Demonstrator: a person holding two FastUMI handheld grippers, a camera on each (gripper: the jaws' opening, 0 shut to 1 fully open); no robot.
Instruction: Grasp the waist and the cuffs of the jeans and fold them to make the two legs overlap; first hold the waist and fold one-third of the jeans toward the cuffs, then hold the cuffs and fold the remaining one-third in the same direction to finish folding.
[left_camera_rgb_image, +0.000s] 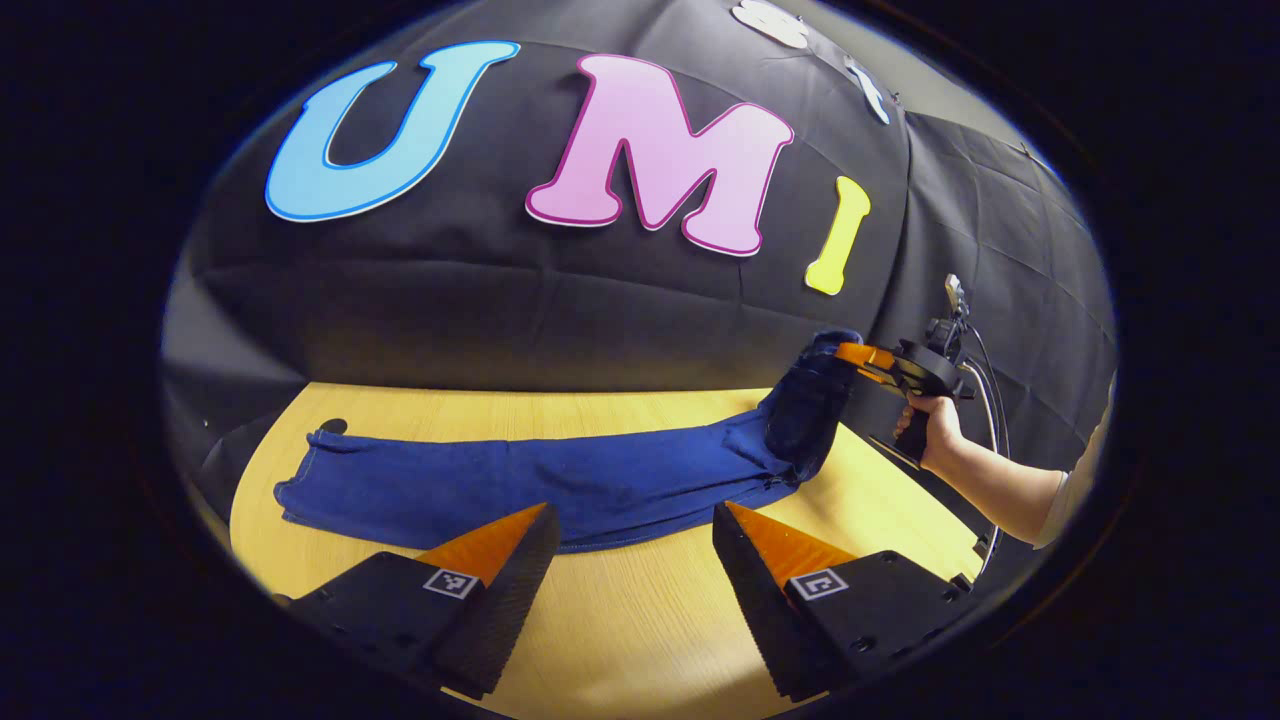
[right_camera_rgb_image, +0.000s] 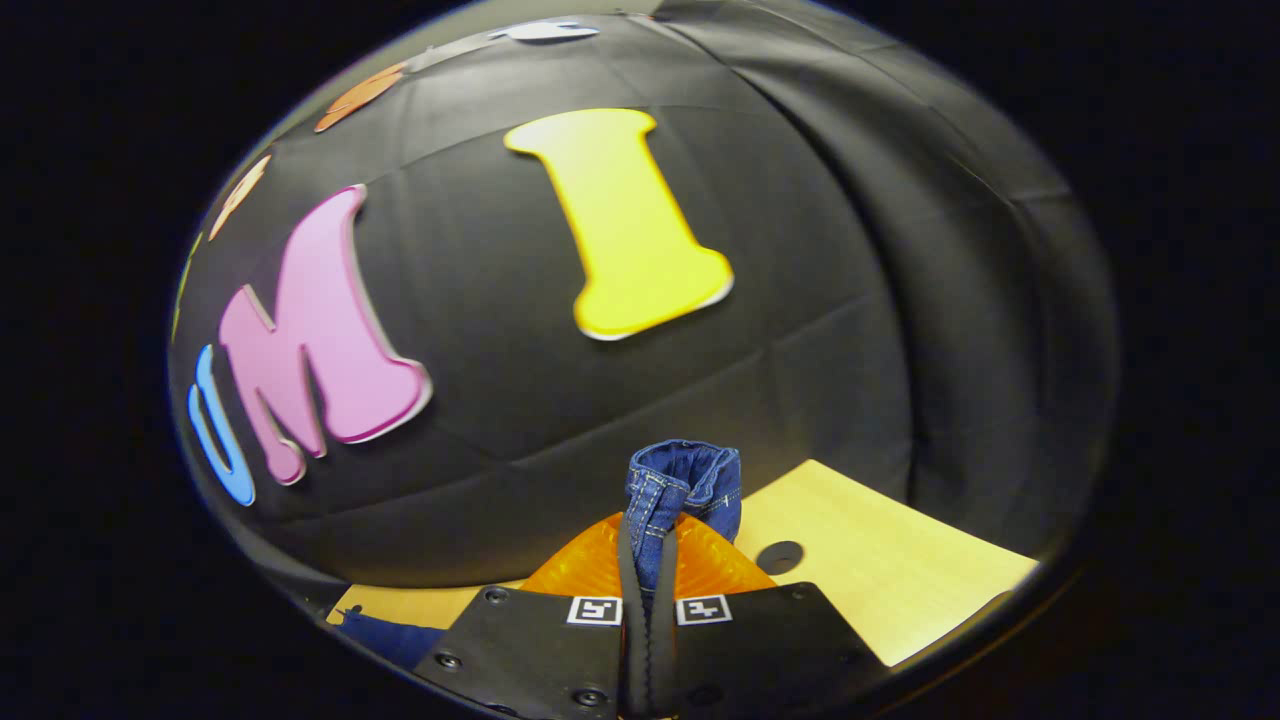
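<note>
Right gripper (right_camera_rgb_image: 645, 560) clamped on jeans (right_camera_rgb_image: 685, 485)

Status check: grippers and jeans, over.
Right hand-held gripper shut on jeans, one end lifted. Left hand-held gripper open, above table. Nothing in the way.

A light wooden table (left_camera_rgb_image: 640, 620) stands against the black cloth wall (left_camera_rgb_image: 480, 300) of the booth. The tabletop has a small round dark hole (right_camera_rgb_image: 779, 556) near its far edge, and another dark hole (left_camera_rgb_image: 333, 427) sits at the far left corner.
</note>
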